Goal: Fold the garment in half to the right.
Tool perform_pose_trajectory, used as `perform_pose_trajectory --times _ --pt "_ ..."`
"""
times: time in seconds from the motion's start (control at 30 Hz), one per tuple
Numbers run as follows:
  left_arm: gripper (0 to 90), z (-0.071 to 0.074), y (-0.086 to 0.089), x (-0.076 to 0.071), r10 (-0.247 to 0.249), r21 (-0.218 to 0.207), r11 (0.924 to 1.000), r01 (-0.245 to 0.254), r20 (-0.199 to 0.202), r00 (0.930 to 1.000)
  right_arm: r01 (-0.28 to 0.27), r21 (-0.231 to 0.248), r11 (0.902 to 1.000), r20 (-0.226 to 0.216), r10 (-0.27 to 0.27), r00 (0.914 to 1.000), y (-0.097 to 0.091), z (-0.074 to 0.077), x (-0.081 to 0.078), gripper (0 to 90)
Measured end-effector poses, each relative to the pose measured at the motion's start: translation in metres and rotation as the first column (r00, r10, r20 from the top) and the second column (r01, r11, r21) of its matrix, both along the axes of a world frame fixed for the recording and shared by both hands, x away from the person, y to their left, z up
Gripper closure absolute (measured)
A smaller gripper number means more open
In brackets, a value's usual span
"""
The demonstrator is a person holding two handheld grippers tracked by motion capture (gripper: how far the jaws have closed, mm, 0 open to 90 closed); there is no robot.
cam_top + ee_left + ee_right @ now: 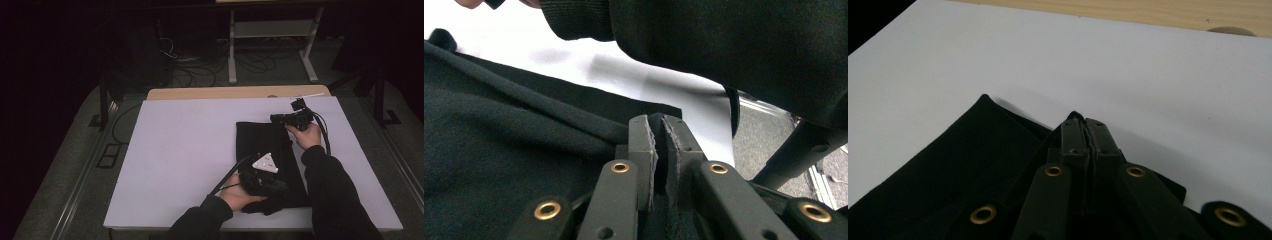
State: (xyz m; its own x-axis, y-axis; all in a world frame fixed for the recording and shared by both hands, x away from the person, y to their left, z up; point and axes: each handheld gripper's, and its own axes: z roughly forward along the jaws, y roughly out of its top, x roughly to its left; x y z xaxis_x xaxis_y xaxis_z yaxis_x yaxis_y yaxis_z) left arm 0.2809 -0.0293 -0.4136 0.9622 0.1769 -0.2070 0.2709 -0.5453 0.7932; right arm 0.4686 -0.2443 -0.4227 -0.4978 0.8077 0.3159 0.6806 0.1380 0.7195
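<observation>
While the black cloth (270,165) lies folded on the right half of the white table (175,150), the left gripper (657,131) pinches its near edge and the right gripper (1083,131) its far corner, jaws clamped, likely to lift both ends for another fold

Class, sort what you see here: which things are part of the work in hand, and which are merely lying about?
In use:
black cloth
left gripper, shut on the cloth's near end
right gripper, shut on its far edge
white table top

Lying about:
cables on the floor
metal stand
</observation>
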Motion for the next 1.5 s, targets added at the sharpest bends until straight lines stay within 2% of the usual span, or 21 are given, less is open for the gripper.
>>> perform_pose_trajectory --times 0.43,0.87,0.9,1.07,1.17,1.33,1.5 --pt "81.5 -0.006 -0.01 0.002 -0.003 0.015 0.9999 0.003 -0.007 1.0 0.018 -0.018 0.9997 -0.016 -0.018 0.9997 -0.006 -0.007 0.0 86.2" --pt "81.7 -0.005 -0.029 0.005 -0.007 0.022 0.9997 0.007 0.005 1.0 0.029 -0.022 0.9993 0.004 -0.029 0.9996 -0.015 -0.007 -0.003 84.6" --pt "81.8 -0.005 -0.031 0.005 -0.006 0.022 0.9997 0.006 0.007 1.0 0.03 -0.022 0.9993 -0.007 -0.03 0.9995 -0.016 -0.008 -0.003 78.1" --pt "82.0 -0.004 -0.035 0.006 -0.008 0.028 0.9996 0.007 0.012 0.9999 0.05 -0.012 0.9987 -0.003 -0.05 0.9987 -0.025 -0.007 -0.007 71.1" --pt "82.2 -0.004 -0.037 0.007 -0.01 0.032 0.9995 0.01 0.015 0.9998 0.072 -0.011 0.9974 0.015 -0.072 0.9973 -0.033 -0.002 -0.011 63.7" --pt "82.5 -0.002 -0.043 0.007 -0.007 0.044 0.999 0.006 0.012 0.9999 0.076 -0.008 0.9971 0.045 -0.075 0.9961 -0.045 0.007 -0.018 47.7" --pt "83.0 -0.002 -0.052 0.007 -0.012 0.058 0.9983 0.011 0.015 0.9998 0.064 -0.001 0.9979 0.074 -0.064 0.9952 -0.054 0.016 -0.028 39.2"
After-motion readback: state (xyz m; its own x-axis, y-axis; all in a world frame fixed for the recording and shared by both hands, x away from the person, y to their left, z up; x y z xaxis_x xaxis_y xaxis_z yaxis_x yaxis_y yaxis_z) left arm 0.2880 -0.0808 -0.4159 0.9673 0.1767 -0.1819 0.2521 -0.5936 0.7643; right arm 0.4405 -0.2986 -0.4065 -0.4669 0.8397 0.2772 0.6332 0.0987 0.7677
